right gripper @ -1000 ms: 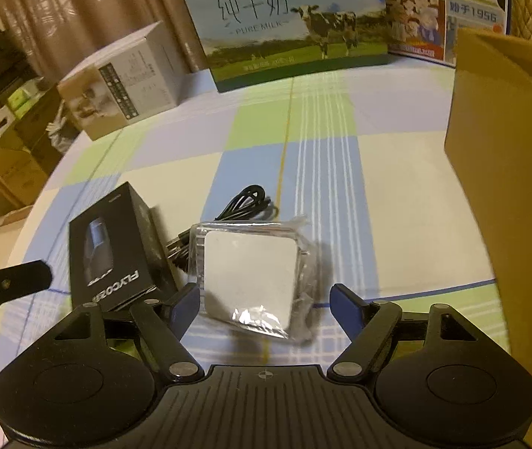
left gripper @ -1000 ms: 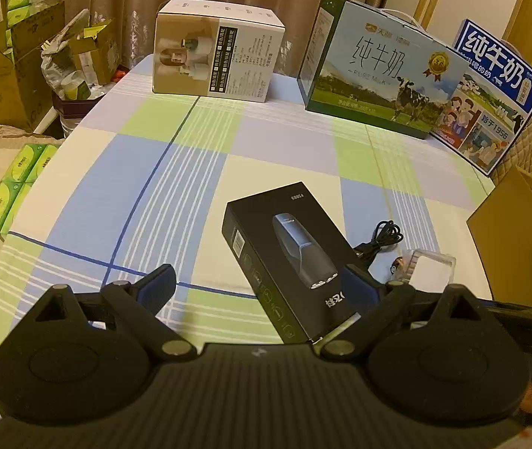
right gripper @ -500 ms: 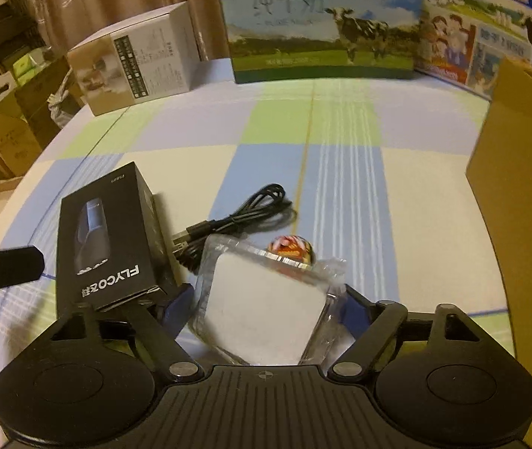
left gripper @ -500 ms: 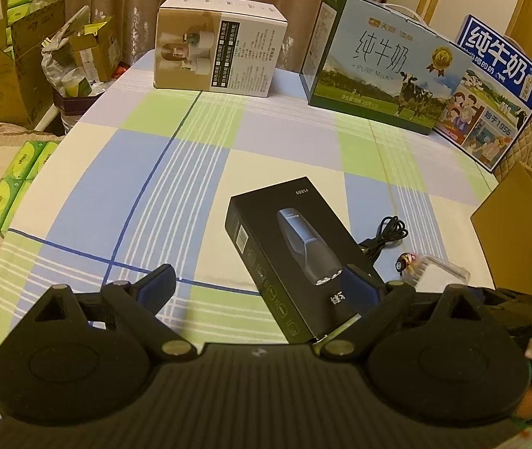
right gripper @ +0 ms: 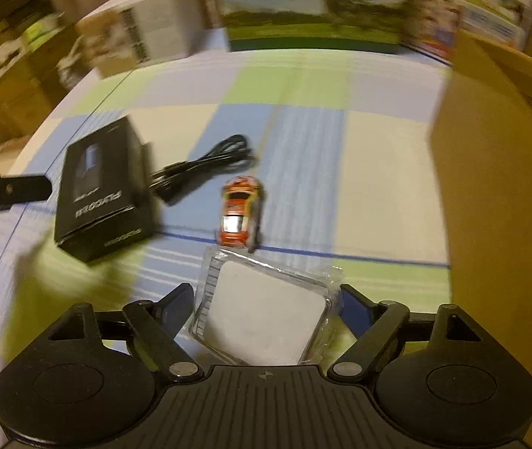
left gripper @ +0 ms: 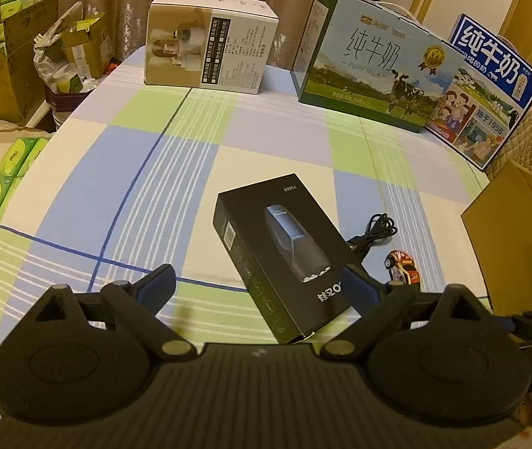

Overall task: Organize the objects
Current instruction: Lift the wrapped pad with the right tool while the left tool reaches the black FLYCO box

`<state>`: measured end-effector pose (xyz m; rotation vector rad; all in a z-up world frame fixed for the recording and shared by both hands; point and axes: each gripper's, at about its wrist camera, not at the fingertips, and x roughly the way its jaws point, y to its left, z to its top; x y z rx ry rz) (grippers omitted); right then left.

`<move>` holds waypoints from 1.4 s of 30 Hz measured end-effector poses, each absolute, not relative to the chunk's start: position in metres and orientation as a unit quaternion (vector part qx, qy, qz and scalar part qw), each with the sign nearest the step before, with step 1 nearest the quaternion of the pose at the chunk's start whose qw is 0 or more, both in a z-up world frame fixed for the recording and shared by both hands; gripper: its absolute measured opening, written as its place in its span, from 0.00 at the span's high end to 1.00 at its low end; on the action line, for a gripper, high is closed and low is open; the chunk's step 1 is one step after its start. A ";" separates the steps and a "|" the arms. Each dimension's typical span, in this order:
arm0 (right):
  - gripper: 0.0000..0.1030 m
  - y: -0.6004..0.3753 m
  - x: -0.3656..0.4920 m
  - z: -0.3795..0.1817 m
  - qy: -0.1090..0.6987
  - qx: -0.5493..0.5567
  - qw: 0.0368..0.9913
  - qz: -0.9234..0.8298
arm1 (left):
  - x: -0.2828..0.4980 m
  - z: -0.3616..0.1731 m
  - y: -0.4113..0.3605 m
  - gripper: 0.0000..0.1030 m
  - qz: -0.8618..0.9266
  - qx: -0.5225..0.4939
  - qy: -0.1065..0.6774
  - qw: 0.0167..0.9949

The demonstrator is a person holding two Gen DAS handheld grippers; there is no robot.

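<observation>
The white packet (right gripper: 264,314), wrapped in clear plastic, sits clamped between the fingers of the right gripper (right gripper: 266,308), raised above the checked tablecloth (right gripper: 303,119); just beyond it a toy car (right gripper: 239,211) lies on the cloth, a black cable (right gripper: 206,166) past that, a black box (right gripper: 103,191) to the left; a cardboard box (right gripper: 497,202) stands at the right; the left gripper (left gripper: 262,288) is spread wide and grips nothing, the black box's (left gripper: 284,254) near end lying between its fingers.
</observation>
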<state>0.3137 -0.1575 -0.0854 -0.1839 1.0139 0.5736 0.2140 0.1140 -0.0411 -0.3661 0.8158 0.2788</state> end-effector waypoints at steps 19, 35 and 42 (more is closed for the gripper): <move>0.44 -0.153 0.303 -0.093 0.481 -0.087 0.836 0.250 | 0.219 -0.045 0.111 0.10 0.127 -0.173 0.400 0.891; 0.44 -0.154 0.310 -0.073 0.445 -0.066 0.853 0.266 | 0.229 -0.053 0.098 0.10 0.105 -0.154 0.417 0.889; 0.44 -0.156 0.315 -0.075 0.449 -0.060 0.851 0.266 | 0.251 -0.053 0.085 0.10 0.132 -0.158 0.415 0.886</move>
